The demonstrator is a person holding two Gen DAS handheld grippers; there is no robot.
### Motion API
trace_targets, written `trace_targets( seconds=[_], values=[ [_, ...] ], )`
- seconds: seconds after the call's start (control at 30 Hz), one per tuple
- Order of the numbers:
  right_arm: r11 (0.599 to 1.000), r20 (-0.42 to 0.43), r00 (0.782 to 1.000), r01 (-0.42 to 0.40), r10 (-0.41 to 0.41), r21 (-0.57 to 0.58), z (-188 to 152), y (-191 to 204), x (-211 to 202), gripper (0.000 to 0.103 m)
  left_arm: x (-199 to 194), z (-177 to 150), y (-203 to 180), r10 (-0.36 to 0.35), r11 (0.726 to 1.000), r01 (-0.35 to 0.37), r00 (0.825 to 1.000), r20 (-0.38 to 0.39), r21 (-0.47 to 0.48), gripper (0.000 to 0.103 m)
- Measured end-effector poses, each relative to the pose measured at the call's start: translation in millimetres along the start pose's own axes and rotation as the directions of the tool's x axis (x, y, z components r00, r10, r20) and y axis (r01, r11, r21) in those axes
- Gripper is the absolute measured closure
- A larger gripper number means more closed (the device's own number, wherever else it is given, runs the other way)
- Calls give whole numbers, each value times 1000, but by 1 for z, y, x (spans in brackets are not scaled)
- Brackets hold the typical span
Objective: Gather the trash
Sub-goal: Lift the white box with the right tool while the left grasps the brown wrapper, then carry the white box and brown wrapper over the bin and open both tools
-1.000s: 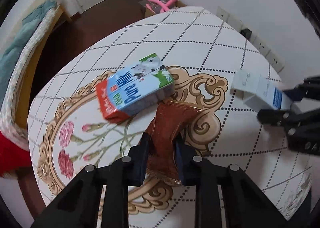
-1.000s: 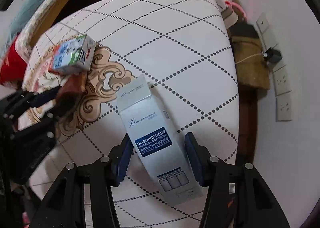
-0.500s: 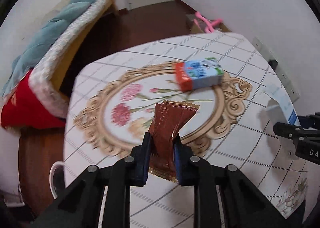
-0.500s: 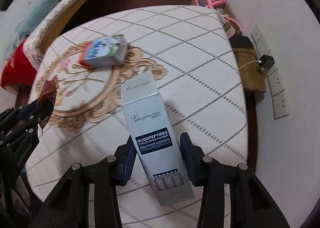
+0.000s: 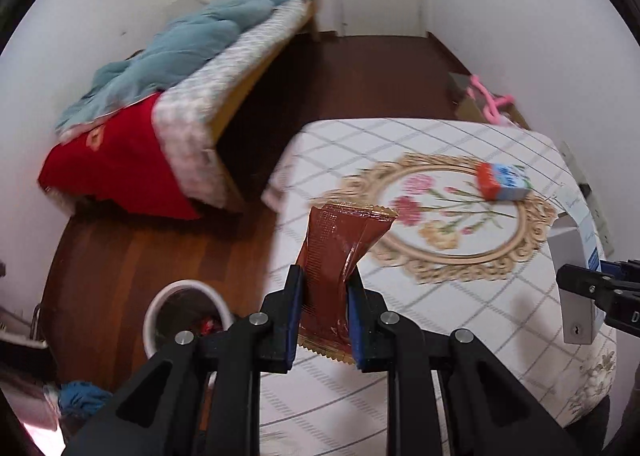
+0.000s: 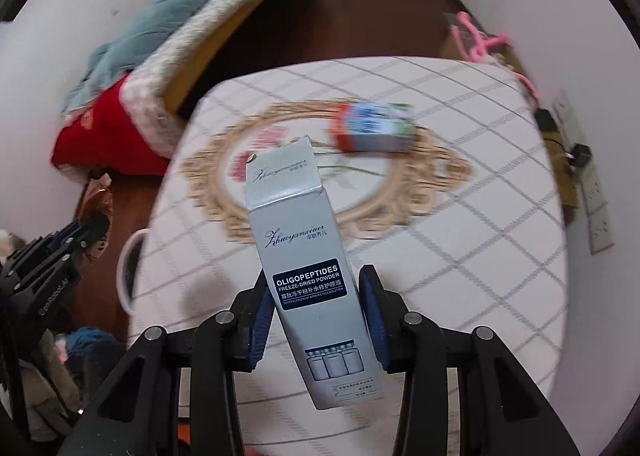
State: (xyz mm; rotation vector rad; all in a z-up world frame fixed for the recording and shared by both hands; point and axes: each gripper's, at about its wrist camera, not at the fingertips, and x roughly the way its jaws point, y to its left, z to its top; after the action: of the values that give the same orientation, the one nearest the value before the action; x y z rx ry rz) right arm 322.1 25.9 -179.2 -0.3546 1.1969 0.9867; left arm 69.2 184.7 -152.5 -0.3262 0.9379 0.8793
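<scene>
My left gripper (image 5: pixel 325 280) is shut on a brown foil wrapper (image 5: pixel 340 252), held in the air above the table's left edge. Below it on the floor stands a white bin (image 5: pixel 188 316) with some rubbish inside. My right gripper (image 6: pixel 316 296) is shut on a tall grey carton (image 6: pixel 308 264) marked "OLIGOPEPTIDES", lifted off the table (image 6: pixel 460 248). A blue and red milk carton (image 6: pixel 376 127) lies on its side on the floral cloth. The grey carton (image 5: pixel 576 256) and the right gripper show at the right edge of the left wrist view.
A bed (image 5: pixel 224 67) with a teal blanket and red cover stands across dark wooden floor (image 5: pixel 360 71). Pink hangers (image 6: pixel 476 39) lie on a box by the wall. Wall sockets (image 6: pixel 596 207) sit right of the table. Blue cloth (image 5: pixel 80 396) lies near the bin.
Both grippers have risen off the table and swung left with their loads. The wrapper and the grey carton left the cloth. The bin and the bed have come into view.
</scene>
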Motion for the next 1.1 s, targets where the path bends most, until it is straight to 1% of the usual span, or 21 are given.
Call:
trace_targets(
  seconds=[0.07, 0.13, 0.3, 0.37, 0.53, 0.6, 0.73, 0.83, 0.97, 1.1],
  values=[
    [999, 3, 999, -34, 34, -20, 0, 25, -2, 60, -5, -6, 25, 22, 999, -22, 1000, 4, -27, 86],
    [996, 3, 998, -70, 70, -55, 1, 60, -3, 60, -9, -12, 49, 48, 997, -47, 999, 7, -53, 86],
    [980, -19, 988, -153, 151, -131, 0, 140, 5, 60, -16, -30, 120, 114, 984, -113, 994, -3, -138, 86],
    [969, -39, 983, -182, 178, -165, -2, 175, 14, 60, -16, -36, 144, 135, 977, -135, 991, -11, -164, 86],
    [944, -97, 971, -237, 220, -228, -6, 250, 42, 61, -7, -52, 200, 175, 956, -180, 984, -44, -232, 86],
    [937, -117, 966, -252, 230, -243, -7, 274, 53, 61, 1, -59, 223, 184, 946, -194, 981, -62, -261, 86],
    [922, -162, 959, -272, 234, -275, -9, 324, 84, 61, 23, -70, 256, 185, 930, -207, 978, -100, -303, 86],
    [917, -202, 953, -277, 225, -288, -10, 353, 111, 61, 43, -78, 275, 174, 922, -208, 976, -132, -327, 86],
    [918, -257, 946, -271, 198, -290, -10, 382, 154, 61, 78, -88, 298, 140, 911, -202, 971, -191, -359, 86],
    [926, -323, 930, -266, 173, -268, -12, 400, 204, 62, 116, -97, 314, 96, 906, -188, 964, -249, -379, 86]
  ],
)
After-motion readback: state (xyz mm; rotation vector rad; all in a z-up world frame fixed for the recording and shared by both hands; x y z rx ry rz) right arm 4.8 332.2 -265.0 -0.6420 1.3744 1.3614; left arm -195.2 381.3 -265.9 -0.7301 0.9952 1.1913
